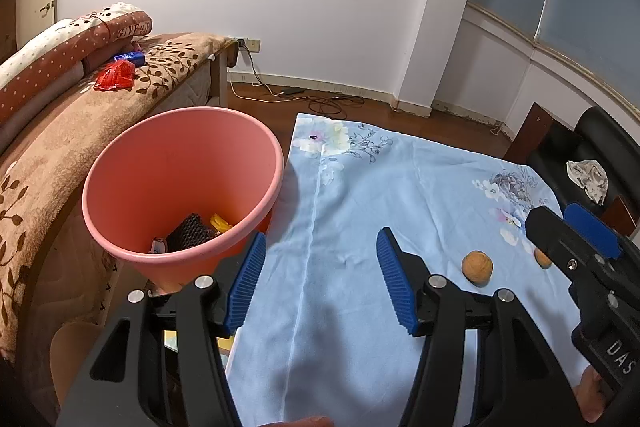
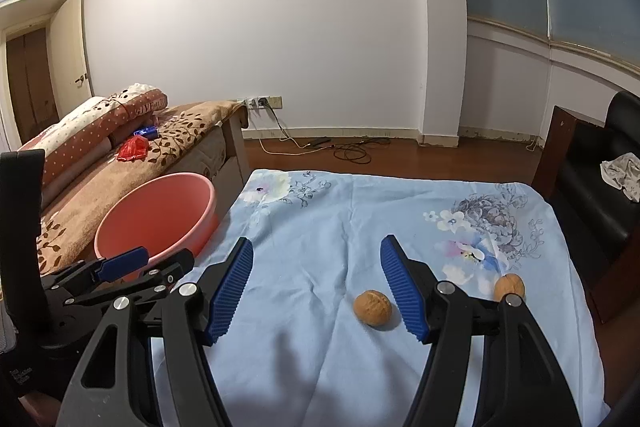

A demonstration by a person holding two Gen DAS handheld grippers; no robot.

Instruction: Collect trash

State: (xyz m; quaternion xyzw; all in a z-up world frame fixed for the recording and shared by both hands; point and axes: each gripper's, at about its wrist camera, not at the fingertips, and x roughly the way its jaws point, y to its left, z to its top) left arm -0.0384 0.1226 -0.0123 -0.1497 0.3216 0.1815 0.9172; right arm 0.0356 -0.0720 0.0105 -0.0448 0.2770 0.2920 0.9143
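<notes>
Two walnuts lie on the light blue floral cloth (image 2: 320, 219). In the right wrist view the nearer walnut (image 2: 373, 307) sits just inside the right finger of my right gripper (image 2: 316, 287), which is open and touches nothing. The other walnut (image 2: 509, 287) is partly hidden behind that finger. In the left wrist view my left gripper (image 1: 322, 279) hangs open and empty over the cloth's left edge, beside the pink bin (image 1: 180, 167). The bin holds a black mesh piece (image 1: 190, 231) and a yellow scrap (image 1: 220, 223). Both walnuts (image 1: 477, 267) (image 1: 542, 258) lie to its right.
A bed with a brown leaf-pattern blanket (image 1: 60, 155) runs along the left, with a red bag (image 1: 115, 77) and a blue packet (image 1: 130, 57) on it. A black chair (image 2: 600, 211) with a crumpled cloth (image 2: 622, 175) stands at the right. Cables (image 2: 352, 149) lie on the wooden floor.
</notes>
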